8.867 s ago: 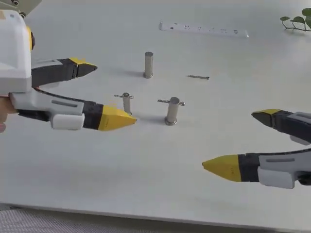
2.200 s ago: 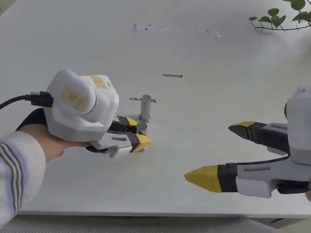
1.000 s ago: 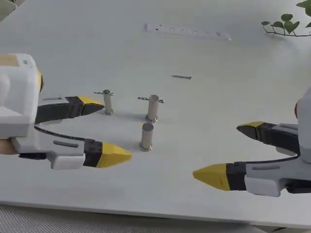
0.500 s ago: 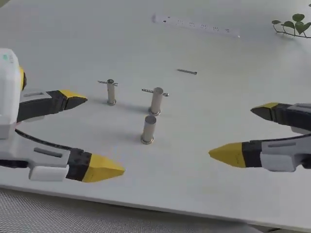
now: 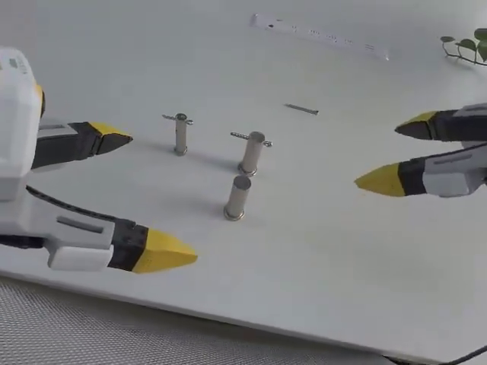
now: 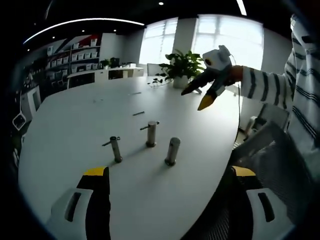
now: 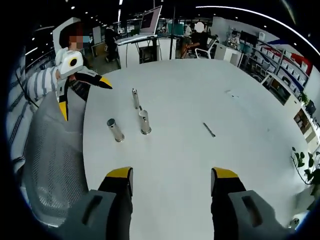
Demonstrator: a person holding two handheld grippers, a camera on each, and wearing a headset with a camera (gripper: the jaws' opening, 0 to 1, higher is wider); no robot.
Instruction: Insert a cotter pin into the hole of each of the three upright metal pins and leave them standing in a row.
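Your left tongs point(image 5: 158, 198) and right tongs point(image 5: 379, 155) gaped wide, empty. Nearest metal pin point(image 5: 237, 198) stood vertical; loose cotter pin point(image 5: 302, 109) lay flat on counter point(image 5: 319, 251).

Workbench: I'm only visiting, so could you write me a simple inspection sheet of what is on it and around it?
Surface: white table, smooth.
Job's things: back-left pin and middle pin upright, each with a cotter pin through it; front pin upright, without one; loose cotter pin lying farther back.
Clutter: power strip near the far edge.
Grippers: left tongs and right tongs open, holding nothing.
Cables: thin dark cable past the near edge.
Surroundings: plant, mesh chair, office shelves.
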